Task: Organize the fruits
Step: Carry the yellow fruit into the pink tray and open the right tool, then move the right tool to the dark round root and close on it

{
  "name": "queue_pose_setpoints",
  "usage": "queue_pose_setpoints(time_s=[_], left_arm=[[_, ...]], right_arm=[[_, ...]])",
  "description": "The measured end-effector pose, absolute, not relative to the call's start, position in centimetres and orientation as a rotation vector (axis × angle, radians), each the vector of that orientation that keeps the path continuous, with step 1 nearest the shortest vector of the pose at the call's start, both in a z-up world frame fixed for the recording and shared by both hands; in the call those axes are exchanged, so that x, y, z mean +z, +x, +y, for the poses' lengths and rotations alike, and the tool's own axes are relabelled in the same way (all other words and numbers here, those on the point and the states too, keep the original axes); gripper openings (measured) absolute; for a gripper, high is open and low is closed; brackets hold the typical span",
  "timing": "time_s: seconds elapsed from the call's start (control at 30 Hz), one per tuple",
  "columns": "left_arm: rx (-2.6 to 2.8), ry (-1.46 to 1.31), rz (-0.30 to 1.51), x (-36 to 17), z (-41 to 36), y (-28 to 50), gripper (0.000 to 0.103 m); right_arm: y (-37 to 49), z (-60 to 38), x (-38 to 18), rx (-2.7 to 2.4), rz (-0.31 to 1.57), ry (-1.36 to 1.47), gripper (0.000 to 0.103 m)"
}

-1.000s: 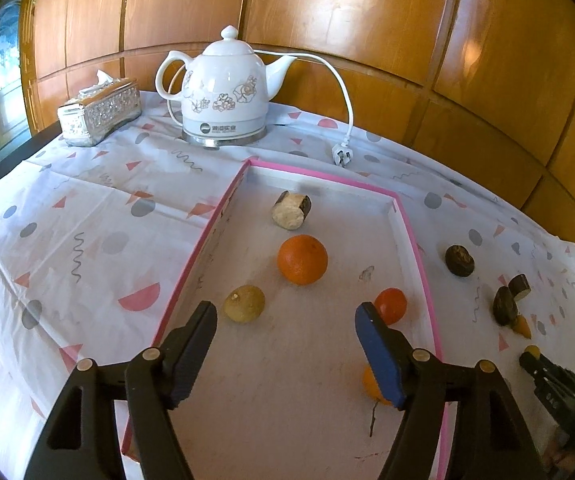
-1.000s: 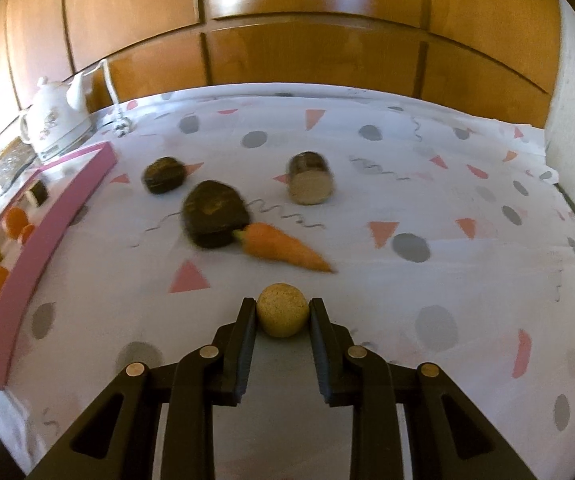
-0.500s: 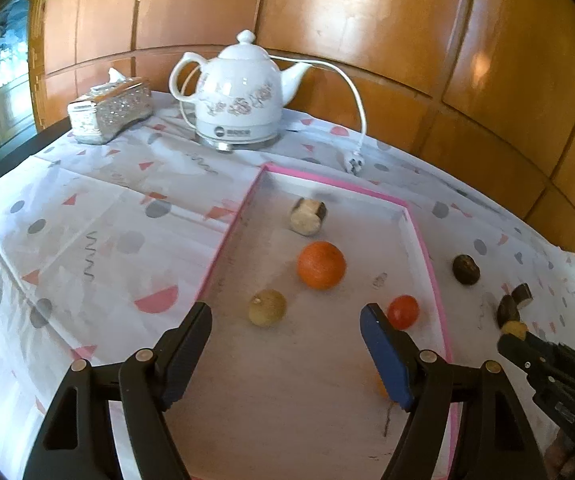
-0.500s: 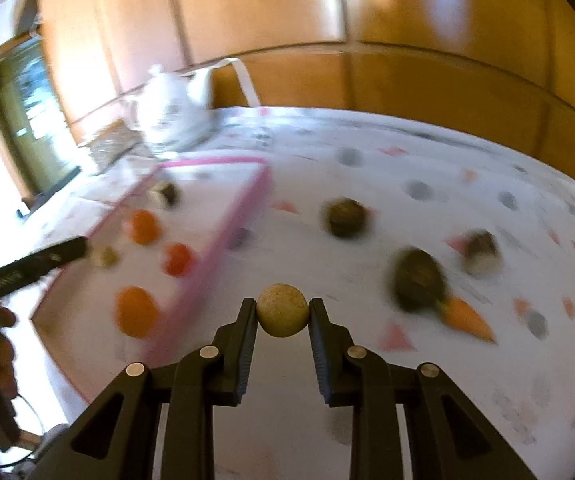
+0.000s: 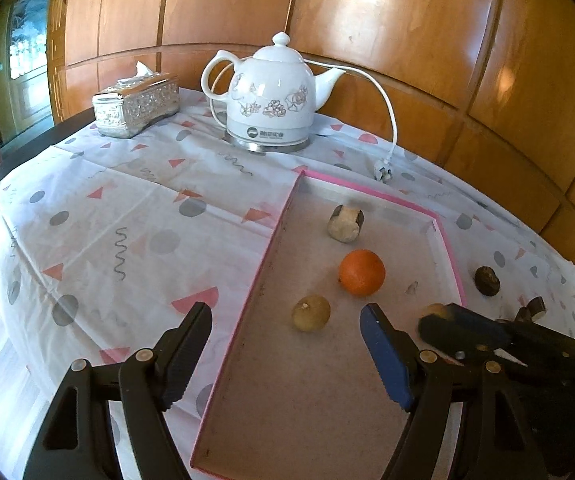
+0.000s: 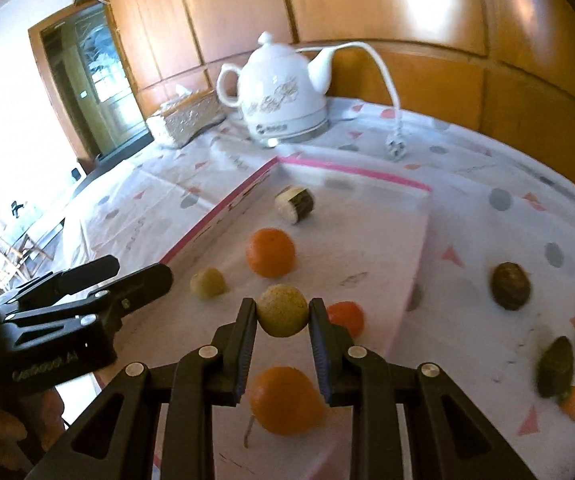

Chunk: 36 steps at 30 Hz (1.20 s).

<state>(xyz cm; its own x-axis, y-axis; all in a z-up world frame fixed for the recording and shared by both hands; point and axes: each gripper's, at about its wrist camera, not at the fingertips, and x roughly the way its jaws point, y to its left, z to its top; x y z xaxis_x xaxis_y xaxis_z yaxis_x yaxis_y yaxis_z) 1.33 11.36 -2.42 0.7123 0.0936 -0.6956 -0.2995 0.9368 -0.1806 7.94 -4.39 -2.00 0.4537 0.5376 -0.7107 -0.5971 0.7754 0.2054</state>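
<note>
In the right wrist view my right gripper (image 6: 282, 312) is shut on a small tan ball fruit (image 6: 282, 304), held above the pink-rimmed tray (image 6: 223, 210). Several fruits lie in the tray: an orange (image 6: 270, 252), a yellowish fruit (image 6: 207, 283), a small red-orange fruit (image 6: 347, 318), a pear-shaped orange fruit (image 6: 285, 404) and a cut brown piece (image 6: 295, 204). My left gripper (image 5: 285, 314) stands open and empty over the tray's near left rim (image 5: 275, 240), short of the yellowish fruit (image 5: 311, 313). The right gripper (image 5: 439, 320) enters from the right.
On the patterned cloth right of the tray lie a dark round fruit (image 6: 510, 286), dark cut pieces (image 6: 555, 372) and a carrot (image 6: 571, 402). A white kettle (image 5: 269, 96) with its cord and plug (image 5: 383, 172) and a silver tissue box (image 5: 137, 104) stand at the back.
My right gripper has swung left with the tan ball, from over the cloth to above the tray. The left gripper has stayed open, about where it was.
</note>
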Motion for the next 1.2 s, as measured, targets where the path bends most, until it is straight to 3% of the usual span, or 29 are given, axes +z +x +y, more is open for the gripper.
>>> queue_pose_setpoints(time_s=[0.47,1.2], left_arm=[[0.181,-0.273,0.75,-2.2,9.9,1.2,0.077],[-0.011,-0.169,0.777,-1.1,3.1,2.2,0.077]], right_arm=[[7.5,-9.0,-1.7,0.594,0.824,0.033,0.031],[6.9,-27.1,-4.7,0.2,0.867,0.183,0.031]])
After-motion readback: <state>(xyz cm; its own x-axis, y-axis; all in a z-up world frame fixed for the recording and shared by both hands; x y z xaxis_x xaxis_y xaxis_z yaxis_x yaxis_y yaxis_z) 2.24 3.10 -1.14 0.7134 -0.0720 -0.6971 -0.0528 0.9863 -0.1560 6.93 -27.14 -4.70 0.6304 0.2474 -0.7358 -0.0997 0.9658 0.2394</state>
